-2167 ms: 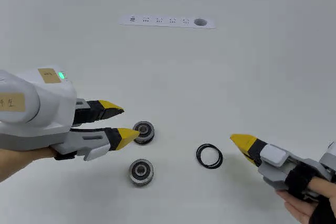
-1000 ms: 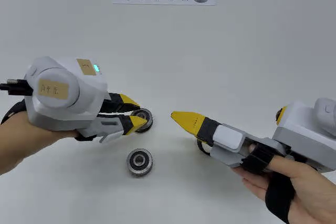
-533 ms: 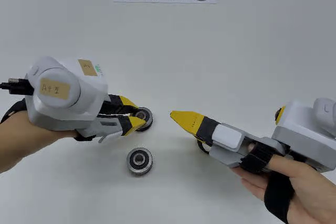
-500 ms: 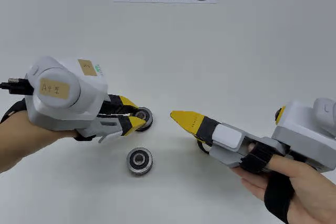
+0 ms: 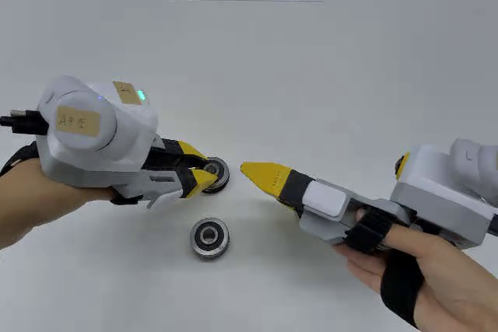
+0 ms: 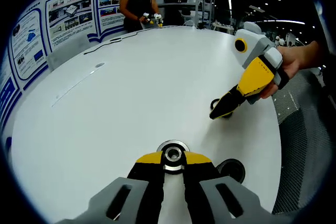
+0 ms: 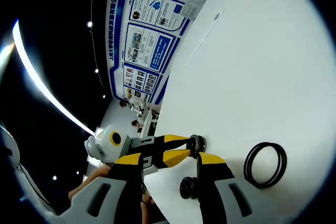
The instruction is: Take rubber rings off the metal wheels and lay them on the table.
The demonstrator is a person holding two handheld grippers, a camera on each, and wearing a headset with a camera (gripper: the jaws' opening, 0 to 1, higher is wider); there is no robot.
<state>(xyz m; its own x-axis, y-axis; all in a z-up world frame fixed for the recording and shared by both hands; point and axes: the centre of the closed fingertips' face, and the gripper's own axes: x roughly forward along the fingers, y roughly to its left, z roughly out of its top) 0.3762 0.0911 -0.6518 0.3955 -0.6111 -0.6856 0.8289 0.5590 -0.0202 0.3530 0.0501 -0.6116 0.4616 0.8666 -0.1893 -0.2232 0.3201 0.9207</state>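
1. Left gripper [image 5: 199, 172] is clamped on a dark-rimmed metal wheel with a silver hub [image 6: 172, 154]. The wheel stands on edge on the white table [image 5: 327, 83], probably pinned there so its rim can be worked from the other side.
2. Right gripper [image 7: 169, 160] has its jaws apart with nothing between them. Its tips aim at the held wheel, near but not touching. Looks like a line-up to catch the rubber.
3. Thin black rubber rings [image 7: 247, 167] lie flat on the table beside the right gripper, apart from both wheels. These are off and parked out of the way.
4. A second matching wheel [image 5: 210, 237] lies flat near the left gripper, not gripped. Can't tell if it carries a ring.
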